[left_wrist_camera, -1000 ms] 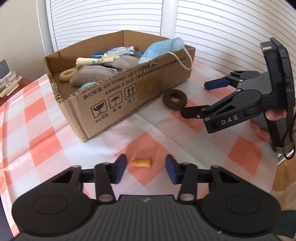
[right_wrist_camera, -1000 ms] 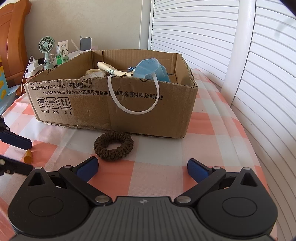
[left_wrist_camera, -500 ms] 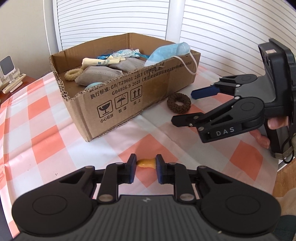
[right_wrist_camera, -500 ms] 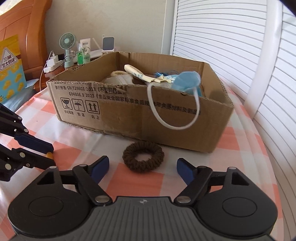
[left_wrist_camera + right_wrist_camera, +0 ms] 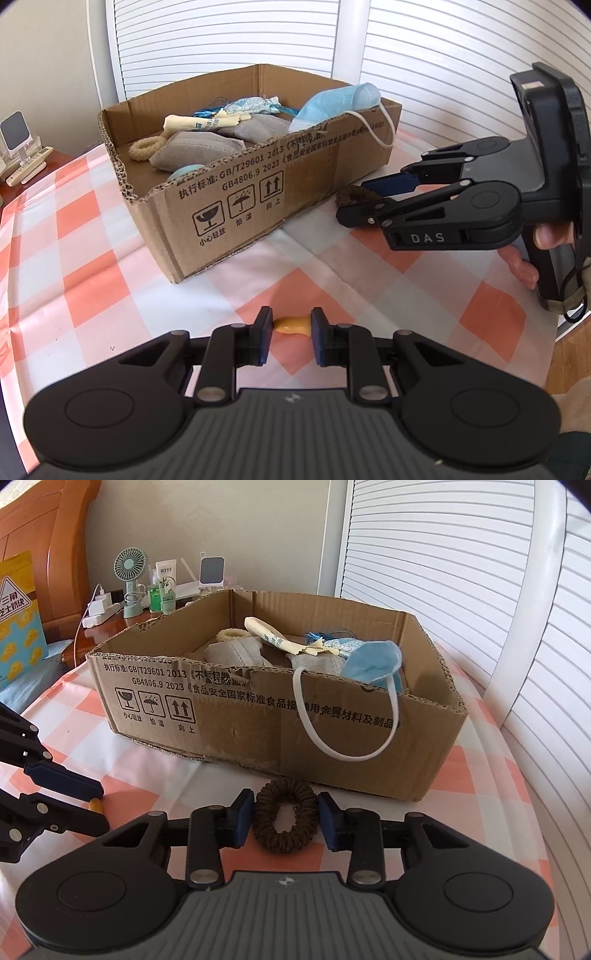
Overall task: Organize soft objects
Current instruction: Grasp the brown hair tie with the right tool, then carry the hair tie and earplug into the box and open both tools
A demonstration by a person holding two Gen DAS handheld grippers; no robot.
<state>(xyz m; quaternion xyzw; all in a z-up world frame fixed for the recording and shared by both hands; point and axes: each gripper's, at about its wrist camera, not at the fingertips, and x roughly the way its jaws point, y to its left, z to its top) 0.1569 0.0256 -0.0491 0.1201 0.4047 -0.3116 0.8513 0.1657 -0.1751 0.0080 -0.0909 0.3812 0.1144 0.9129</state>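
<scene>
Left gripper (image 5: pixel 291 328) clamped on one small orange earplug (image 5: pixel 292 325), pads touching both its ends, low over the checked tablecloth (image 5: pixel 92 266) on the near side; in the right wrist view only a sliver of the earplug shows between the left tongs' tips at far left. Right gripper (image 5: pixel 285 814) closed around one brown hair scrunchie (image 5: pixel 285 821), both pads pressing its sides and squeezing it oval, the scrunchie on the cloth just in front of the near wall of the cardboard box (image 5: pixel 258 723). One box, open top, centre of the table, printed with black text and three handling symbols. Inside it: two grey pouches (image 5: pixel 195 149), one cream bone-shaped toy (image 5: pixel 192 123), one cream braided ring (image 5: pixel 146 149), one patterned blue sachet with tassel (image 5: pixel 251 105), one pale blue round thing partly hidden at the near wall, one blue face mask (image 5: pixel 373 661) at the right end with one white ear loop (image 5: pixel 347 755) hanging over the outside of the box. Far left on a wooden stand: one green mini fan (image 5: pixel 130 579), two bottles or tubes, one phone holder
</scene>
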